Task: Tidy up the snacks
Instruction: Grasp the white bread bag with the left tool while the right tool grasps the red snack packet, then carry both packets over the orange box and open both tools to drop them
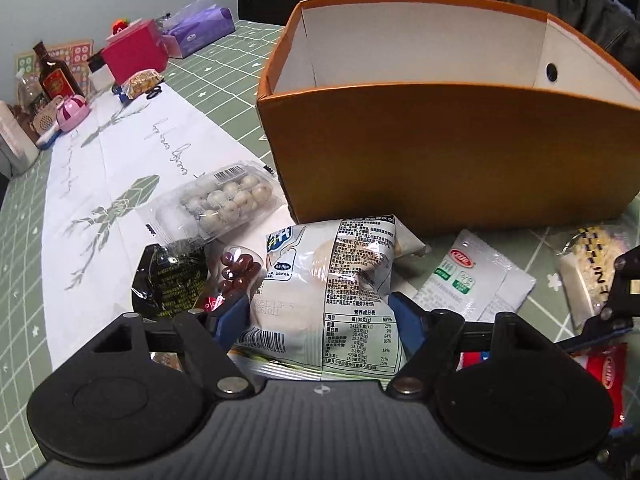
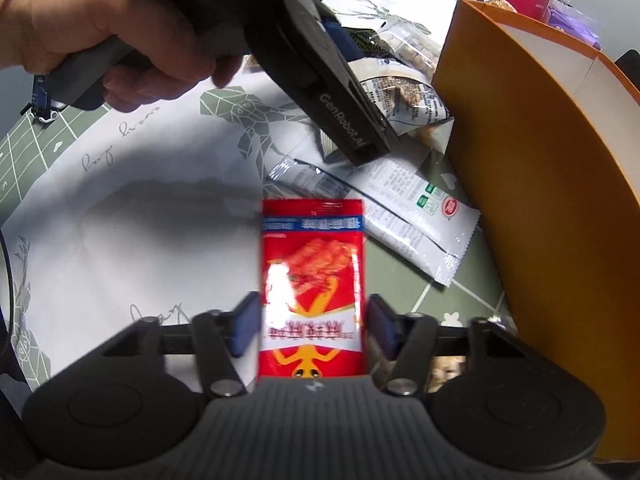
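A white snack bag [image 1: 320, 292] printed with a nutrition table lies on the table just in front of the orange box [image 1: 448, 152], and the left gripper [image 1: 316, 316] straddles it, its blue pads against the bag's two sides. A red snack packet [image 2: 312, 288] sits between the fingers of the right gripper [image 2: 312, 324]; they look close to its edges, but whether they press it cannot be told. A flat white sachet [image 2: 412, 212] lies beside the box, and a clear tray of pale balls [image 1: 224, 200] rests further left.
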Action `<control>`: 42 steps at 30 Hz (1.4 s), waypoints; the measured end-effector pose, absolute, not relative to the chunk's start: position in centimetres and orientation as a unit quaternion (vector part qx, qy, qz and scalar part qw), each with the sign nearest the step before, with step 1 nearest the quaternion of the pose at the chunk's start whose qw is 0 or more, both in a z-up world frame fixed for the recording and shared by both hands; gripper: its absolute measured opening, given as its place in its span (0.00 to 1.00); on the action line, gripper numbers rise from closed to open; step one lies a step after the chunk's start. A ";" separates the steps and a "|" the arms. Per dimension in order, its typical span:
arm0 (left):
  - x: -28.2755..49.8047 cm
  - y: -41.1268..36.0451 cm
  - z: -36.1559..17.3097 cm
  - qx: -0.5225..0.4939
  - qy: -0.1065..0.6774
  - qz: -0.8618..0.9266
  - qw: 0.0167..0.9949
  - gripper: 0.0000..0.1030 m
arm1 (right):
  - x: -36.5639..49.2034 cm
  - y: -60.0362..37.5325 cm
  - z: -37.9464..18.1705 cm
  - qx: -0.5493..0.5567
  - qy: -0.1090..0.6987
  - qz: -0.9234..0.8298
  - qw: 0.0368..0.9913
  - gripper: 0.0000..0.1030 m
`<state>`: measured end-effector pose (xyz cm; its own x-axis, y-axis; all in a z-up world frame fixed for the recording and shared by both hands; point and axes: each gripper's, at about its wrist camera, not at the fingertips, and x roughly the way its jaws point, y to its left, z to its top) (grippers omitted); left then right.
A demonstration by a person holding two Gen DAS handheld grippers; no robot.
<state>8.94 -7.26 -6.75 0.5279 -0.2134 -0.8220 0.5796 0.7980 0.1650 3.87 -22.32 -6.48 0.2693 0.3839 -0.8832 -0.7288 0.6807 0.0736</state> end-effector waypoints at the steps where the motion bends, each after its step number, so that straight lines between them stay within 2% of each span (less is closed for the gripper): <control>1: 8.8 -7.2 -6.7 0.214 0.425 -0.237 0.847 0.82 | 3.9 -22.4 -6.5 -0.177 0.487 0.359 0.777 0.47; 3: 8.5 -7.1 -6.5 0.214 0.424 -0.244 0.846 0.78 | 3.9 -22.4 -6.5 -0.177 0.487 0.360 0.776 0.47; 9: 7.7 -6.6 -5.3 0.194 0.417 -0.261 0.849 0.75 | 3.8 -22.6 -6.4 -0.175 0.491 0.363 0.772 0.44; 29: 5.7 -2.4 -1.5 0.146 0.392 -0.257 0.871 0.74 | 4.4 -24.2 -4.0 -0.152 0.488 0.341 0.789 0.41; 36: 5.3 -1.0 0.6 0.121 0.373 -0.253 0.884 0.74 | 4.5 -25.0 -1.9 -0.136 0.473 0.336 0.803 0.40; 42: 5.4 -0.4 3.2 0.092 0.351 -0.252 0.897 0.74 | 5.5 -25.9 2.3 -0.120 0.424 0.326 0.836 0.40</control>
